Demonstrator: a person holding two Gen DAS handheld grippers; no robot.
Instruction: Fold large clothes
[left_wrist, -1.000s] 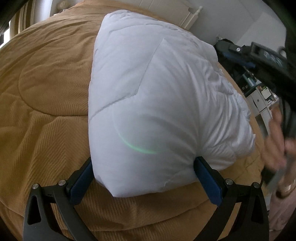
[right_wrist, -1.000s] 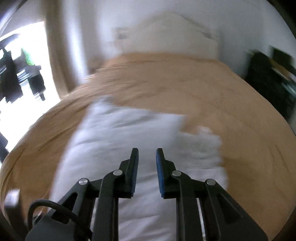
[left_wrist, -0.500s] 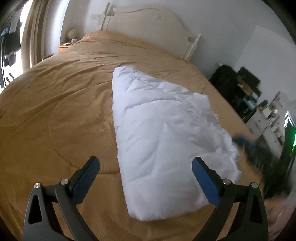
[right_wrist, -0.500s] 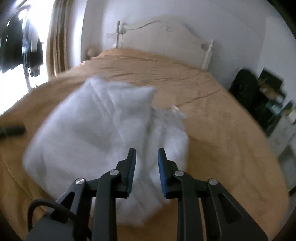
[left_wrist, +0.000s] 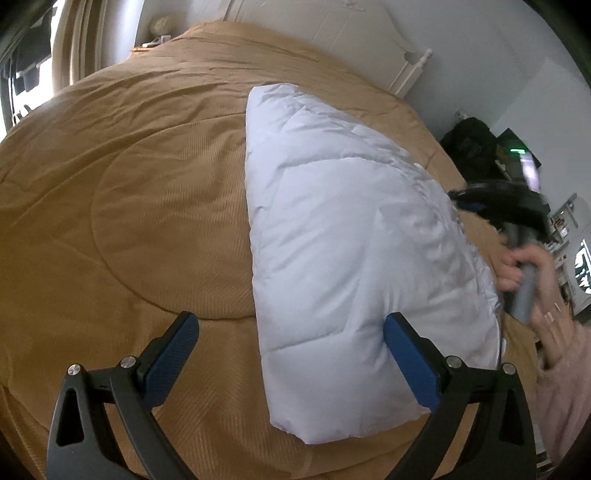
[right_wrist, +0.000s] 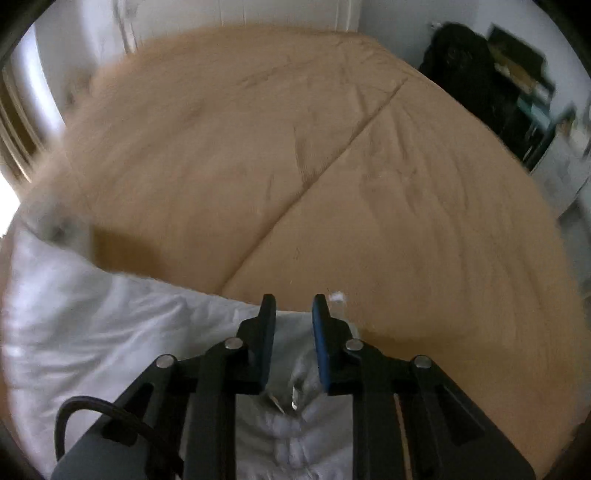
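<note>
**Figure: Folded white padded garment on a tan bedspread, seen from both hand-held grippers**

The landmark is the white padded garment, a quilted, puffy piece folded into a long wedge and lying on the tan bedspread. Its narrow end points toward the white headboard; its broad, rounded end lies nearest the left camera.

Left gripper: the jaws stand wide apart with nothing pressed between them. One blue pad lies over the bedspread beside the garment's long straight edge; the other lies in front of the garment's broad end. Whether that pad touches the fabric cannot be told.

Right gripper: the jaws stand narrowly apart and have just been closing slightly. Its fingertips sit at the garment's crumpled edge, where white fabric meets bedspread. Fabric shows in the gap below the pads, but the pads do not visibly press on it. In the left view this gripper appears blurred at the garment's far side, carried by a hand.

Beyond that side of the garment, off the bed, dark furniture and clutter stand against the wall. A straight seam crosses the bedspread diagonally, running away from the garment's edge.
</note>
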